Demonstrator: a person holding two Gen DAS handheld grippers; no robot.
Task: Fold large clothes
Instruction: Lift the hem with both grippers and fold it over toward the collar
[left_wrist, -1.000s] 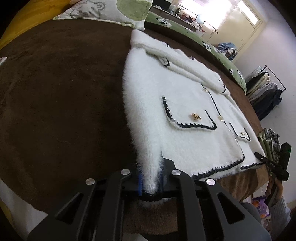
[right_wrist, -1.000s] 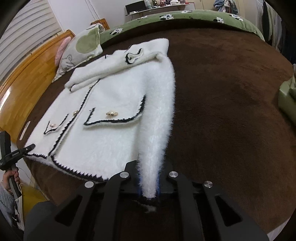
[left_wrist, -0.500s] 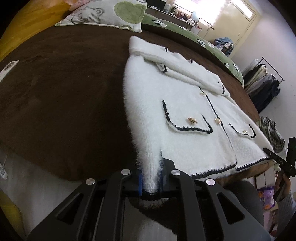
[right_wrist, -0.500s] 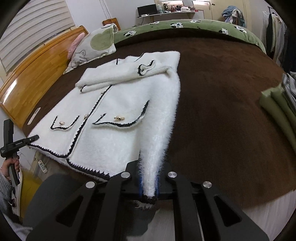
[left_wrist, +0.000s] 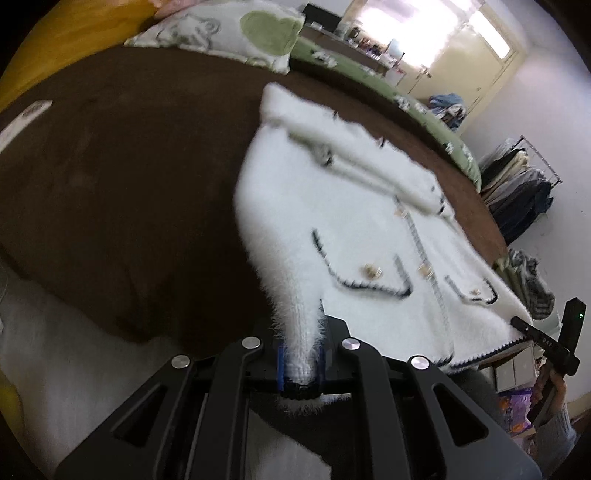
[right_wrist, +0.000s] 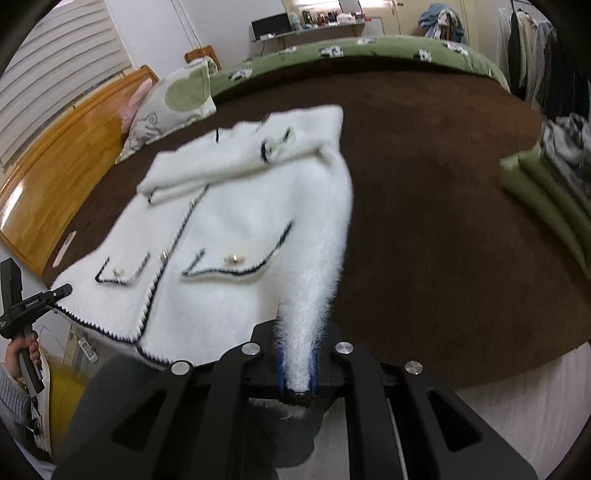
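A fluffy white jacket (left_wrist: 354, 221) with black trim, flap pockets and gold buttons lies front up on a brown blanket; it also shows in the right wrist view (right_wrist: 236, 221). My left gripper (left_wrist: 301, 365) is shut on the cuff of one sleeve (left_wrist: 291, 295). My right gripper (right_wrist: 297, 373) is shut on the cuff of the other sleeve (right_wrist: 317, 280). Both sleeves are pulled taut toward the bed's near edge. The hem hangs slightly over that edge. Each view shows the other gripper beside the hem: right gripper (left_wrist: 554, 343), left gripper (right_wrist: 22, 306).
The brown blanket (left_wrist: 122, 177) covers the bed. A green and white pillow (right_wrist: 173, 107) lies near the wooden headboard (right_wrist: 55, 162). Folded green clothes (right_wrist: 550, 199) sit at the bed's right. A clothes rack (left_wrist: 524, 184) stands by the wall.
Both grippers have pulled back and up from the bed with the sleeve cuffs held. The jacket has slid toward the near edge, so more floor and bed side show.
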